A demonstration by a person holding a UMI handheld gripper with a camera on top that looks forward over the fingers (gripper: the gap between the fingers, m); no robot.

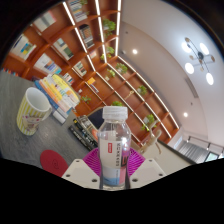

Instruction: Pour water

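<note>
A clear plastic water bottle point(113, 148) with a white cap and a red-and-white label stands upright between my two fingers, and my gripper point(112, 163) is shut on it, the magenta pads point(92, 162) pressed to both its sides. The bottle is lifted and the whole view is tilted. Beyond the fingers to the left, a white paper cup point(33, 110) with a green print stands on a grey table point(22, 150). The bottle's lower part is hidden behind the gripper body.
A red round coaster point(52, 161) lies on the table just left of the fingers. Colourful boxes point(60, 95) sit behind the cup. Wooden bookshelves point(70, 45) with plants cover the far wall, under a white ceiling with lamps point(200, 55).
</note>
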